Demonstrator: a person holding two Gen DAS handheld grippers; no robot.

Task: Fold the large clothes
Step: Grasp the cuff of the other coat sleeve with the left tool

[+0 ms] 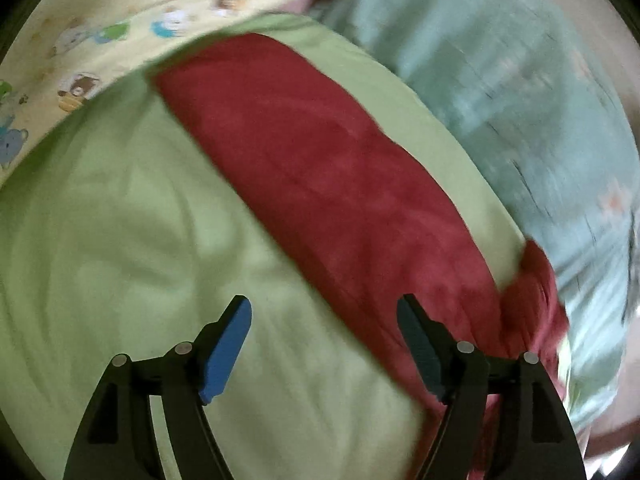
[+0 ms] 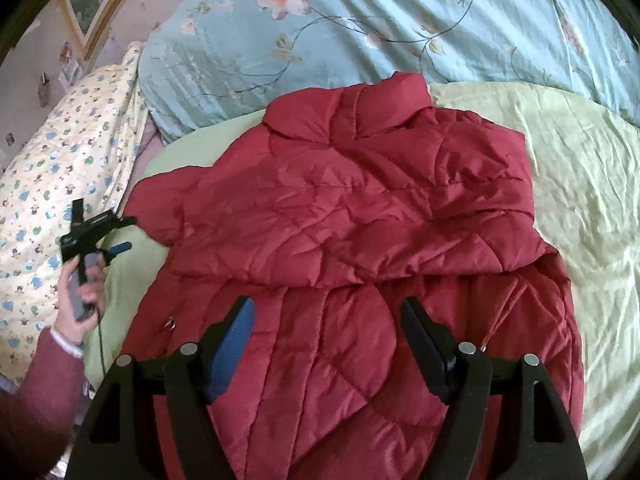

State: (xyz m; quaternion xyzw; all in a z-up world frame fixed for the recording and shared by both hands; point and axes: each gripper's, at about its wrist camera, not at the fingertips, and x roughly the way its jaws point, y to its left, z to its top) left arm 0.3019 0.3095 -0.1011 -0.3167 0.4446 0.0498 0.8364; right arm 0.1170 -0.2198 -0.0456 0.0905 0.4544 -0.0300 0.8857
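Observation:
A red quilted puffer jacket (image 2: 352, 216) lies on a light green sheet (image 2: 580, 184), collar toward the far side, one sleeve folded across its body. My right gripper (image 2: 326, 312) is open and empty, hovering over the jacket's lower part. My left gripper (image 2: 120, 236) shows at the left of the right wrist view, held in a hand beside the jacket's left sleeve, open and apart from the cloth. In the blurred left wrist view the left gripper (image 1: 324, 312) is open above the green sheet (image 1: 120, 240), with the red jacket (image 1: 320, 184) running diagonally ahead.
A teal floral duvet (image 2: 400, 20) lies beyond the jacket. A yellow cartoon-print pillow (image 2: 52, 184) lies at the left, also seen in the left wrist view (image 1: 120, 40). A wall with a framed picture (image 2: 92, 8) is at far left.

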